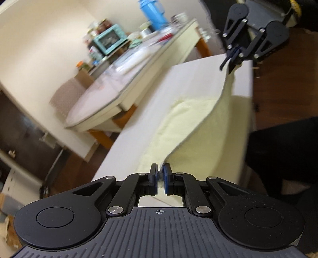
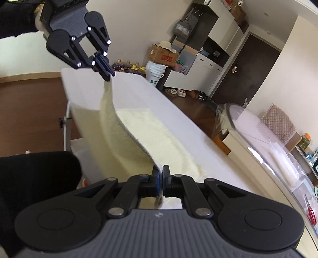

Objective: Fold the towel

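Note:
A pale yellow towel [image 1: 184,123] lies on a long white table [image 1: 151,99], with its near edge lifted off the surface. My left gripper [image 1: 160,168] is shut on one corner of that edge. My right gripper [image 1: 231,59], seen at the top right of the left wrist view, is shut on the other corner. In the right wrist view the towel [image 2: 139,127] stretches from my right gripper [image 2: 160,170] up to the left gripper [image 2: 108,76], sagging between them. The far half rests flat on the white table [image 2: 178,111].
A round glass-topped table [image 1: 111,93] with a teal oven [image 1: 110,38] and a blue flask [image 1: 153,12] stands beyond the white table. A person's dark sleeve or leg [image 2: 35,174] is close at the near side. Cabinets, shoes and a bucket [image 2: 156,71] line the far wall.

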### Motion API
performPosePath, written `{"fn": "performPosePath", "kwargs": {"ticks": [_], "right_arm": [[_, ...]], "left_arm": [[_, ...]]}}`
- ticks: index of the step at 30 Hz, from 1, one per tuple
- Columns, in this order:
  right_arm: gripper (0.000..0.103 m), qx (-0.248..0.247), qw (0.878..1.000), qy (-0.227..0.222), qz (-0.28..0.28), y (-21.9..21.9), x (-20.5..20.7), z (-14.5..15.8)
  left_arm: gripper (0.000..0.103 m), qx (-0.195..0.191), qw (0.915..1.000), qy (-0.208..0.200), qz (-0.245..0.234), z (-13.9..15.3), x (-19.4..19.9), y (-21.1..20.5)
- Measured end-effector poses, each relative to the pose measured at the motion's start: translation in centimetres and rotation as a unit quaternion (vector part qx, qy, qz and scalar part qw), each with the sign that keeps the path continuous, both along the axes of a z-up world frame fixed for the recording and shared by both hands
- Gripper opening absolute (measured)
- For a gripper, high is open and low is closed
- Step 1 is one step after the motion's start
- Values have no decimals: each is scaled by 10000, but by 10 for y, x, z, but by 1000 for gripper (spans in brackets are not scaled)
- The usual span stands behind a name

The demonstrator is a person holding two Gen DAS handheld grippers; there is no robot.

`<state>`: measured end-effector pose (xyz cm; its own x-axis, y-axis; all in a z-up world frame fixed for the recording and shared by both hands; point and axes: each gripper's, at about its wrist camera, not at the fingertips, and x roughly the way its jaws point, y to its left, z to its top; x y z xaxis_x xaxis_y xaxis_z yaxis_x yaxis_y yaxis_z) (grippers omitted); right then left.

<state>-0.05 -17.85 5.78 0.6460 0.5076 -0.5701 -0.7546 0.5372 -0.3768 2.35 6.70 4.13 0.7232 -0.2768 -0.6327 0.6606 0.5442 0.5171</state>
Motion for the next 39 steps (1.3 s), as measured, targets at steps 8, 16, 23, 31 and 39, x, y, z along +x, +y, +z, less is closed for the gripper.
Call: {"fn": "performPosePath", "kwargs": {"ticks": [8, 16, 23, 31, 39], "right_arm": [[3, 301, 9962, 801, -137, 4, 104, -9], [4, 375, 9906, 1282, -293, 11, 168, -30], [9, 273, 9877, 1480, -412, 16, 182, -49], [24, 1016, 9782, 1623, -808, -21, 184, -44], [32, 915, 9770, 1329, -1392, -32, 188, -56]], "left_arm": [[6, -107, 9976, 347, 590, -16, 83, 1], [6, -66, 9939, 720, 834, -41, 125, 8], [7, -36, 9915, 862, 972, -60, 135, 12], [14, -81, 9909, 826, 1056, -60, 136, 15], [16, 7, 9916, 727, 1074, -63, 138, 11]]}}
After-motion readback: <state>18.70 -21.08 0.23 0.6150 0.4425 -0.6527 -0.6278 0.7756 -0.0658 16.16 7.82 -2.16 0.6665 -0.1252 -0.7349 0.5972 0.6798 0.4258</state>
